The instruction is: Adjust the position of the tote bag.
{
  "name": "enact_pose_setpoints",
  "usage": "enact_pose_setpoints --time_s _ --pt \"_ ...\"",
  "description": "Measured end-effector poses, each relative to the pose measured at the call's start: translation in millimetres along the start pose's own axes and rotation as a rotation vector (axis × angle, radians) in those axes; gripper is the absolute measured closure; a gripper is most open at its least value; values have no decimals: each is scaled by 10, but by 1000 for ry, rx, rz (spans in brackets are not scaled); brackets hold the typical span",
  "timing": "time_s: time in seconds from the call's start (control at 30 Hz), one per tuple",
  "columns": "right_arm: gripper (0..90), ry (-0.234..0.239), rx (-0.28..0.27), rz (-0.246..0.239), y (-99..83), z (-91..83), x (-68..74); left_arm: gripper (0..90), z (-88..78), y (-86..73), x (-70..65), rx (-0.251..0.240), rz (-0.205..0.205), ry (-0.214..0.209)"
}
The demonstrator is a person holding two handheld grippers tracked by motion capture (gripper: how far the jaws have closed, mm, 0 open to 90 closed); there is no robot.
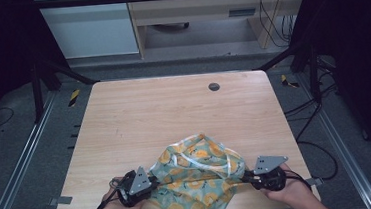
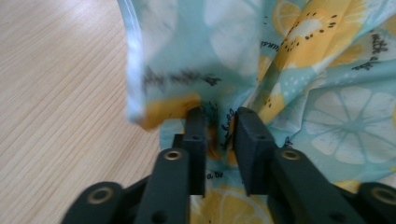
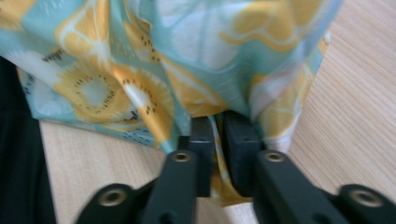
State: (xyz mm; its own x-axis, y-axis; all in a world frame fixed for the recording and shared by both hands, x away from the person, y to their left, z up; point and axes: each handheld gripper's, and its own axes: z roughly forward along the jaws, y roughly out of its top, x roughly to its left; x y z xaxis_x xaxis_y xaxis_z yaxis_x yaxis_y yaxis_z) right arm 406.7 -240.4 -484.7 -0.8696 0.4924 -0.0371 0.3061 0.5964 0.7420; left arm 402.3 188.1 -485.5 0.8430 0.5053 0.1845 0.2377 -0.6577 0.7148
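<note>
Wooden table (image 1: 139,118), grey floor (image 1: 37,161), perhaps cabinets (image 1: 191,9)

My left gripper (image 1: 152,181) sits low at the near edge, my hand wrapped around its body and its jaws pointing inward to the right, parted by a narrow gap with a fold of cloth (image 1: 199,173) loose between them. My right gripper (image 1: 245,174) mirrors it, pointing left, its jaws just as slightly apart around a thin fold. Both forearms come in from below.
</note>
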Motion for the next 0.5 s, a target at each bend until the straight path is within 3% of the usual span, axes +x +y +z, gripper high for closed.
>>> enact_pose_setpoints --time_s 0.07,0.1,0.13,0.3,0.5 --pt "746 -5 -18 15 -12 -49 17 666 -46 1 -1 -6 -17 5" --pt "684 -12 -31 23 -18 -105 48 583 -64 1 -6 -8 -35 1" --pt "684 -12 -31 23 -18 -105 48 583 -79 2 -6 -12 -39 2" --pt "518 -30 -62 21 -22 -223 120 467 -206 21 -36 -24 -68 -4" --pt "297 -52 -85 35 -14 -323 181 433 -356 95 -77 -39 -58 -3"
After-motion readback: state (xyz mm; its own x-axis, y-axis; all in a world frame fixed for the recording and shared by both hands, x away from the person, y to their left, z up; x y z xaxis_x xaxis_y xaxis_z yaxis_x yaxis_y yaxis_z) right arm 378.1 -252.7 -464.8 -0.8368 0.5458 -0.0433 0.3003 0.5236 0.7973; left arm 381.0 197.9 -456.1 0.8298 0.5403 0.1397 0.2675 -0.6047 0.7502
